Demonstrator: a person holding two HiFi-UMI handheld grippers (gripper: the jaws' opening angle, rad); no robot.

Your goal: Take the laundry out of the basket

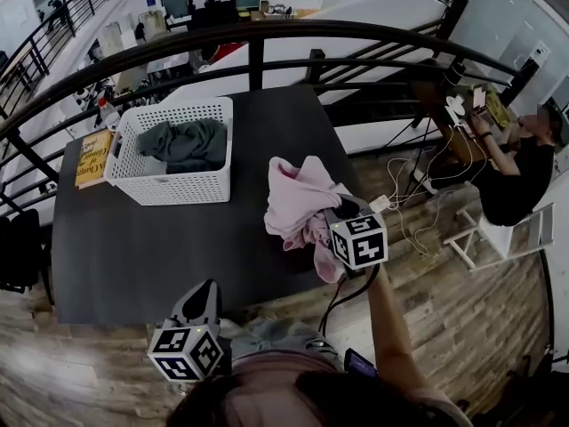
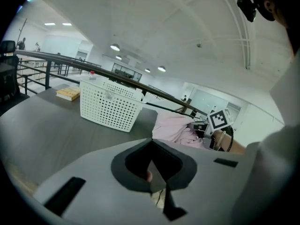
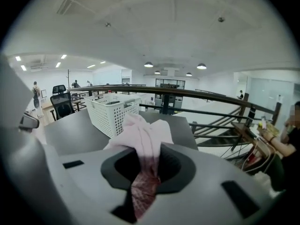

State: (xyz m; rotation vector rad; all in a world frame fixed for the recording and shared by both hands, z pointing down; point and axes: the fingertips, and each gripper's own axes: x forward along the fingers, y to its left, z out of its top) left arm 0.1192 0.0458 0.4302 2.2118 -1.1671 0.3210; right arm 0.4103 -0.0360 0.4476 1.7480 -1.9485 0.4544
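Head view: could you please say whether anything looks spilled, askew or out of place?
Nothing stands out. The basket stands upright with a dark garment inside, and the pink garment is clamped in the right gripper.

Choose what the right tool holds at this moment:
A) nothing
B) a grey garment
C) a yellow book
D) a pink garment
D: the right tool is shut on the pink garment, which hangs above the dark table; the grey garment lies in the white basket.
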